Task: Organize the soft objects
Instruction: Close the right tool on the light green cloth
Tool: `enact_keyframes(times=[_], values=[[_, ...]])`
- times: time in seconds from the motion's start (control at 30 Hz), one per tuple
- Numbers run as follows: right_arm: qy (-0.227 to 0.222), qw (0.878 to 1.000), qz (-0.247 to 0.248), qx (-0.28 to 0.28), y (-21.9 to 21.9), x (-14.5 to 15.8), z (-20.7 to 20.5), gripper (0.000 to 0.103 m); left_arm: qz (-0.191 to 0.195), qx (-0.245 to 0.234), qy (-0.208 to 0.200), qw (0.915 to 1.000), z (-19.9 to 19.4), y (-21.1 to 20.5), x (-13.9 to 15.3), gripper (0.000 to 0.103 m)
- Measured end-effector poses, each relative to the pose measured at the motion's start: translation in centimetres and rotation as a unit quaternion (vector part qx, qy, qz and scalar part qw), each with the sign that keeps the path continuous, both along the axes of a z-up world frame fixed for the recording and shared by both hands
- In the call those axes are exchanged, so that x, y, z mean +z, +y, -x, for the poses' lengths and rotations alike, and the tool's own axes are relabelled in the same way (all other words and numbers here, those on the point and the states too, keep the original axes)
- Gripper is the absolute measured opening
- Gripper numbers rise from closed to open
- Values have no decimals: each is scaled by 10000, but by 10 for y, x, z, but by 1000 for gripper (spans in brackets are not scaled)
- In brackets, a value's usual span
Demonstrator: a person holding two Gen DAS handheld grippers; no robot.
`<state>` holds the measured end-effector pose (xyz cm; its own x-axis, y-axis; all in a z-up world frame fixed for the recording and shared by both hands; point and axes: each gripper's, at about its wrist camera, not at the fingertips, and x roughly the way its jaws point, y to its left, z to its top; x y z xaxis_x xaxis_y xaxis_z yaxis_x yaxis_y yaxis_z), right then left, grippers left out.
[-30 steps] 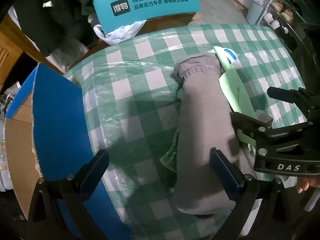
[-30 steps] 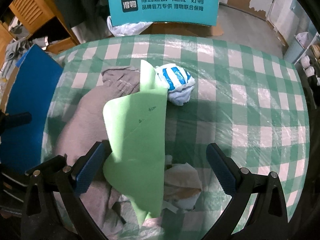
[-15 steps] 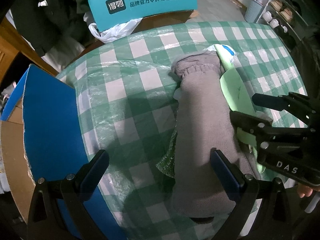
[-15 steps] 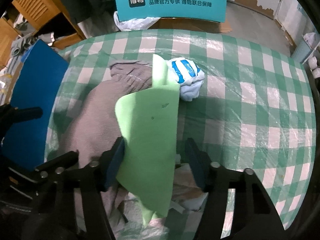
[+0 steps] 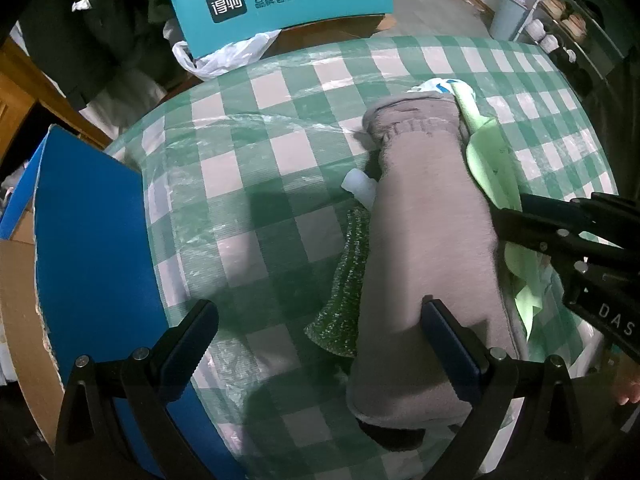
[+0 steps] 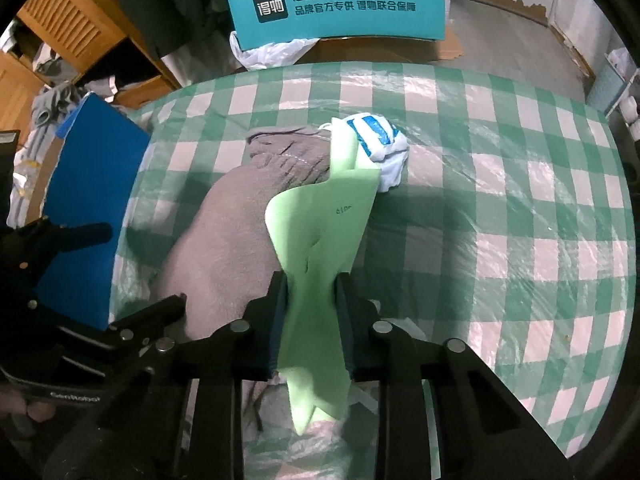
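Right gripper [image 6: 310,300] closing on the light green foam sheet [image 6: 320,236], pads already squeezing it from both sides so the sheet is buckling between them; sheet's lower tail hanging out below the jaws, upper part standing up w/ a narrow tongue pointing toward the far side of the table. Same sheet showing in left wrist view [image 5: 494,172], lying along the right edge of the grey knit garment [image 5: 428,248] & running into the right gripper's black jaws [image 5: 520,216].

Left gripper [image 5: 316,344] hanging spread wide, nothing between the fingers; right finger [image 5: 448,352] sitting over the near end of the grey garment, left finger over bare checked cloth, contact w/ the garment not clear.

Grey garment stretching lengthwise across the green-white checked tablecloth [image 5: 256,208], ribbed cuff at the far end. Sparkly green piece [image 5: 344,280] tucked under its left edge, small white lump [image 5: 358,184] just beside it further up. Blue-white striped cloth ball [image 6: 380,140] lying just past the sheet's far end, touching the garment's cuff area.

Blue-faced cardboard box [image 5: 80,248] standing off the table's left edge, flap up; inside barely showing, contents not readable. Teal chair back w/ printed text [image 6: 336,4] beyond the far edge, white plastic bag [image 6: 272,54] on its seat.
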<state>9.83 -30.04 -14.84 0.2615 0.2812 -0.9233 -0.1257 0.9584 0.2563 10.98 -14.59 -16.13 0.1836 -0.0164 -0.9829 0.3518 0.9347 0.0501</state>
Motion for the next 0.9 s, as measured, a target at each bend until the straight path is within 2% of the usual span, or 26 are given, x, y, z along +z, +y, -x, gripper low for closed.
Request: enact_keyframes(times=[0.07,0.53,0.63,0.7,0.73,0.77,0.9], values=[[-4,10000,29,-33,-3,1,1,14,-24,-29,-11,10000,0,-2,1,102],[32,9991,-90,-414,-32,6,12,14,-218,-18,-17,9998,1,-6,-2,102],[111,9988,-248,-406,-34,4,13,14,-205,-42,-40,9998,4,-8,1,102],[80,9982,-320,-499,-35,4,14,27,-212,-62,-47,9997,5,-10,1,102],[57,9980,-350,-521,-36,5,15,40,-219,-69,-51,9997,5,-10,2,102],[7,9978,-370,-542,-36,6,15,48,-223,-74,-56,9997,5,-11,2,102],[8,9980,-367,-519,-33,5,15,52,-234,-68,-48,9997,5,-10,0,103]])
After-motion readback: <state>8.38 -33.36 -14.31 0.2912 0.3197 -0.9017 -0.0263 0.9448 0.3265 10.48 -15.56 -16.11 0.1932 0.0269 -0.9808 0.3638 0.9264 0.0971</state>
